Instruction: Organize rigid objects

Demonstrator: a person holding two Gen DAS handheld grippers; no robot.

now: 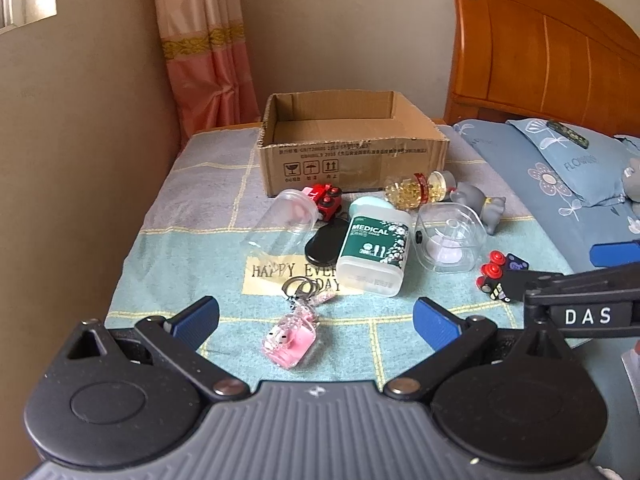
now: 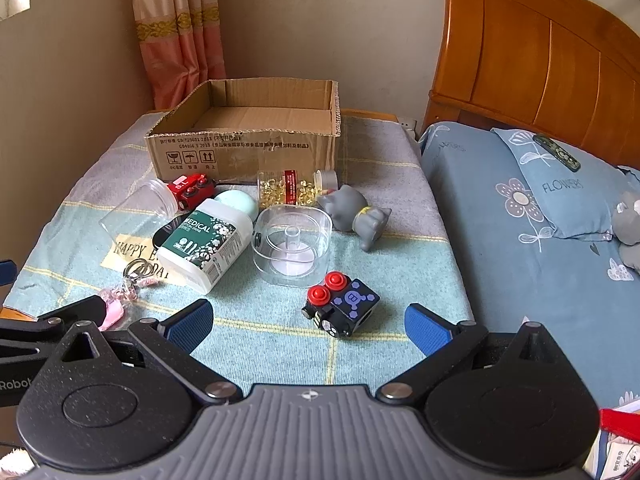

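Note:
An open cardboard box [image 1: 352, 148] [image 2: 244, 148] stands at the back of the cloth-covered table. In front of it lie a clear jar [image 1: 280, 222], a red toy car [image 1: 326, 200], a green MEDICAL bottle [image 1: 376, 252] [image 2: 204, 244], a capsule bottle [image 1: 420, 188], a grey toy animal [image 2: 356, 212], a clear round case [image 2: 292, 244] and a black cube toy with red buttons [image 2: 340, 306]. A pink keychain [image 1: 292, 338] lies between the fingers of my open left gripper [image 1: 316, 318]. My right gripper [image 2: 308, 320] is open just before the cube toy.
A bed with a blue flowered pillow [image 2: 560, 192] and wooden headboard [image 2: 540, 60] borders the table on the right. A wall and pink curtain [image 1: 204, 48] stand behind. A black oval object [image 1: 324, 240] lies under the bottle.

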